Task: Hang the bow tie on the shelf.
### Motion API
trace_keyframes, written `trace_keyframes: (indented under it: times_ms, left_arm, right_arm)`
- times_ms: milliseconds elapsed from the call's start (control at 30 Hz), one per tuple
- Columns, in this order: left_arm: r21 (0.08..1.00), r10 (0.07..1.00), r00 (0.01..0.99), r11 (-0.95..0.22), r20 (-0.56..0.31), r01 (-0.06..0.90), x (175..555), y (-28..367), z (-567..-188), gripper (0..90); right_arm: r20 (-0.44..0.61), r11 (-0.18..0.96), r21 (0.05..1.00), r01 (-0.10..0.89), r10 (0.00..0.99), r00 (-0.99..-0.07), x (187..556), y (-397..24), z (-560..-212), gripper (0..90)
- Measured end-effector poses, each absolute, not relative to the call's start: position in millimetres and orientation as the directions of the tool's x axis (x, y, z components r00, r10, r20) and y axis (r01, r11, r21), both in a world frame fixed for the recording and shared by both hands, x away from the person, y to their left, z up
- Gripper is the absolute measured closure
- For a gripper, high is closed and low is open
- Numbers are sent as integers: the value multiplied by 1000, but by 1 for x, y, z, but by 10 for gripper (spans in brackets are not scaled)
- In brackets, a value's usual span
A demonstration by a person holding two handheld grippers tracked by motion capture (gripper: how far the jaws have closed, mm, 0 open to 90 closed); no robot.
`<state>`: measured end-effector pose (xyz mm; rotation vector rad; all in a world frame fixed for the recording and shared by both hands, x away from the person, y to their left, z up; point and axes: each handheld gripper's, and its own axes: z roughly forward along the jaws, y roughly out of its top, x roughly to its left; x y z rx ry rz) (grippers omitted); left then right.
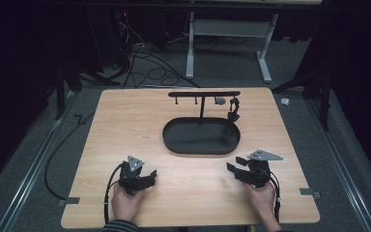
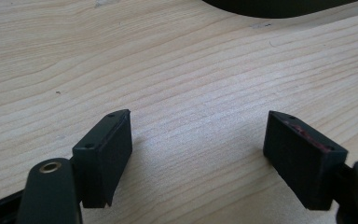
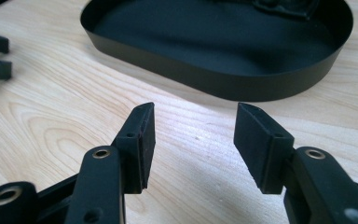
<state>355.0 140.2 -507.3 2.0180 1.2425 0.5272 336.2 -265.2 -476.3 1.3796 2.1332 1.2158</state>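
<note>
A pale wooden tabletop point(image 1: 125, 121) with rounded corners and a wavy printed grain takes up the middle of the high view. At its centre sits a black oval tray point(image 1: 173, 140) with a thin upright wall and a matt, smooth floor. From the tray's far side a slim black post rises to a flat crossbar, a stand point(image 1: 203, 94) with short pegs under the bar. A small grey disc hangs near the bar's right end, and beside it a dark knobbly item dangles toward the right end of the tray; what it is cannot be made out.

The left claw point(image 1: 150, 177) lies at the lower left of the frame in the person's hand, with a grey three-cornered plate on top and a black cable curling back. In the left gripper view its two blocky black pads point(image 2: 107, 154) stand wide apart over bare wood, holding nothing; the tray's dark edge shows at the top of that frame.

The right claw point(image 1: 232, 169) is at the lower right, pointing toward the tray. In the right gripper view its jaws are parted about halfway to wide, empty, with the tray point(image 3: 205, 79) just ahead in the upper half of the frame.
</note>
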Motion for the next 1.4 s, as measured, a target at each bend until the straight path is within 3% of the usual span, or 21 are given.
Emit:
trace_keyframes:
  times_ms: [767, 1033, 1400]
  left_arm:
    - [739, 889, 458, -297, -18, 604, 355, 140, -507, 242]
    - [738, 890, 456, -297, -16, 605, 354, 140, -507, 243]
    - [739, 890, 456, -296, -17, 605, 354, 140, -507, 243]
  right_arm:
    - [48, 261, 740, 620, 899, -436, 342, -256, -501, 495]
    - [-16, 328, 731, 598, 885, -466, 343, -253, -502, 447]
    - [-12, 335, 730, 596, 878, -478, 343, -253, -502, 424]
